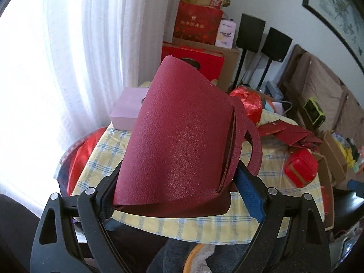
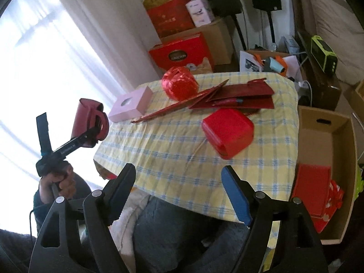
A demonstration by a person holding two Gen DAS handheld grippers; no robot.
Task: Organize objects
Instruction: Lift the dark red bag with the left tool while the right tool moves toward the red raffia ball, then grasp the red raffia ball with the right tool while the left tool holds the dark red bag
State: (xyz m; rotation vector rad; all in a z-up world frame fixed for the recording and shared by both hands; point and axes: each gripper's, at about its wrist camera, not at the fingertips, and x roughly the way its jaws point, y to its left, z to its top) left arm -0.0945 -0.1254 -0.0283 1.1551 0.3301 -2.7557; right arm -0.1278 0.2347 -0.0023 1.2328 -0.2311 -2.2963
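A burgundy leather pouch (image 1: 182, 132) with a strap loop stands upright between the pads of my left gripper (image 1: 179, 166), which grips its lower end above the checked tablecloth (image 1: 204, 227). The right wrist view shows the same pouch (image 2: 84, 113) held up off the table's left edge, with a hand (image 2: 54, 182) on the gripper's handle. My right gripper (image 2: 178, 167) is open with nothing between its fingers, over the near edge of the table (image 2: 170, 154). Ahead of it lie a red square box (image 2: 227, 132), dark red envelopes (image 2: 238, 95), a red ribbon ball (image 2: 179, 85) and a pink box (image 2: 132, 107).
An open cardboard box (image 2: 327, 136) stands right of the table with red items (image 2: 311, 191) inside. Red gift boxes (image 2: 182, 52) and cartons are stacked behind the table by the curtain. A green device (image 2: 324, 54) sits on a dark cabinet at the right.
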